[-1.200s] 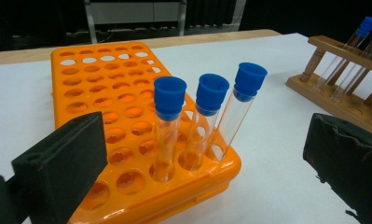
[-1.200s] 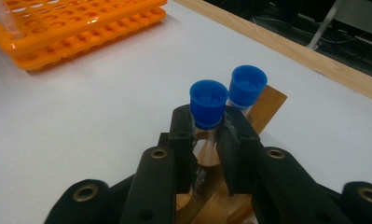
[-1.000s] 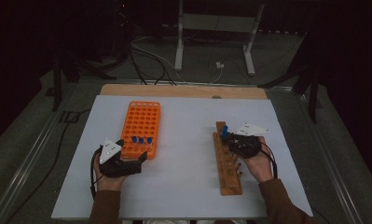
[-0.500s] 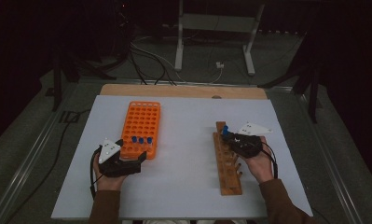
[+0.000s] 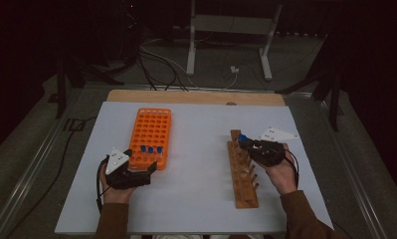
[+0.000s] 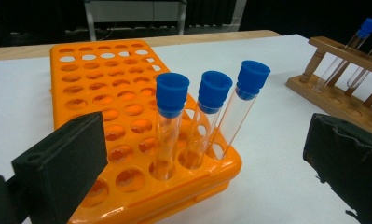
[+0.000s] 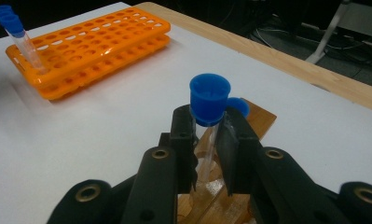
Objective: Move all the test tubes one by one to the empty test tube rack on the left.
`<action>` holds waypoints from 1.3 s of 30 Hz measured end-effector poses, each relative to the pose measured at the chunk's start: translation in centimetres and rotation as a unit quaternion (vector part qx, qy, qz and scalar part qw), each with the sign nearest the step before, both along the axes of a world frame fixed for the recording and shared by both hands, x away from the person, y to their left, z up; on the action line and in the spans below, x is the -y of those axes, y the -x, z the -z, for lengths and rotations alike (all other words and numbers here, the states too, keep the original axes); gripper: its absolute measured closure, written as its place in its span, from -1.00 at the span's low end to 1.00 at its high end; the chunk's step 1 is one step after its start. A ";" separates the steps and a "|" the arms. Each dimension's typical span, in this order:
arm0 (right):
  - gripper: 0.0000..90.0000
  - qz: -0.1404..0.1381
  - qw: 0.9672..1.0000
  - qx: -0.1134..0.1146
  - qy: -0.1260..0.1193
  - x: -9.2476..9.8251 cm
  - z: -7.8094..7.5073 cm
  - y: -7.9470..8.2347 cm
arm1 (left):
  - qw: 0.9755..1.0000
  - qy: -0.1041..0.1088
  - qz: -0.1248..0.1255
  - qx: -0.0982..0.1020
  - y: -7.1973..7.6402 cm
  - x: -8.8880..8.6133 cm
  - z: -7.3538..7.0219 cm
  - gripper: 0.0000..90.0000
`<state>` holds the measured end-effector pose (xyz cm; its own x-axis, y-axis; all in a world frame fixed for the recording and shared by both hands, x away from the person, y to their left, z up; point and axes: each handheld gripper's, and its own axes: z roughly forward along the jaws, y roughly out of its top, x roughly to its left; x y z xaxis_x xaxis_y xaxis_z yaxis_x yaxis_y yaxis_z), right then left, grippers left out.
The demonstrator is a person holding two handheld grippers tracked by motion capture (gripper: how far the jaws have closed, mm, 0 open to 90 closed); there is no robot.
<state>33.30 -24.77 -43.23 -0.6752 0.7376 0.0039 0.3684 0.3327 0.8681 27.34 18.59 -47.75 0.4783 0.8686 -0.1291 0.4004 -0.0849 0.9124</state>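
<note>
Pinched between the pads [image 7: 189, 140] of the right gripper [image 7: 207, 140]: a clear blue-capped test tube [image 7: 209, 105], upright over the far end of the wooden rack [image 5: 242, 172] on the right side of the white table [image 5: 196, 199]. Just behind it, a second blue cap [image 7: 239, 106] at the same far end of the rack. Spread wide and empty, the left gripper [image 5: 148, 169], low at the near end of the orange rack [image 5: 151, 130], left of centre. Straight ahead of its jaws, three capped tubes [image 6: 211, 116] standing in the nearest row of that orange rack, slightly tilted, blocking the way to the holes behind. Bare tabletop between the two racks. Beyond the far table edge, a wooden strip [image 5: 186, 97], cables [image 5: 161, 62] and a metal stand [image 5: 228, 42] on the dark floor. No readable writing or labels anywhere.
</note>
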 end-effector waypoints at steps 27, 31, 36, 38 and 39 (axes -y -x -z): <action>0.72 -0.004 1.000 0.019 -0.022 0.6 -3.0 0.5 | 1.000 0.000 0.000 0.000 0.0 0.0 0.1 -0.98; 0.72 -0.005 0.999 0.021 -0.024 0.6 -3.2 0.6 | 1.000 0.000 0.001 0.000 0.0 0.1 0.1 -0.98; 0.72 -0.007 0.999 0.022 -0.036 0.6 -3.4 0.8 | 1.000 0.001 0.001 0.002 0.0 0.3 0.0 -0.98; 0.72 -0.009 0.999 0.023 -0.038 0.5 -3.5 0.8 | 1.000 -0.001 0.001 0.006 0.0 0.4 -0.1 -0.98; 0.72 -0.010 0.999 0.022 -0.041 0.4 -3.5 0.8 | 1.000 0.001 0.000 0.009 0.0 0.5 -0.2 -0.98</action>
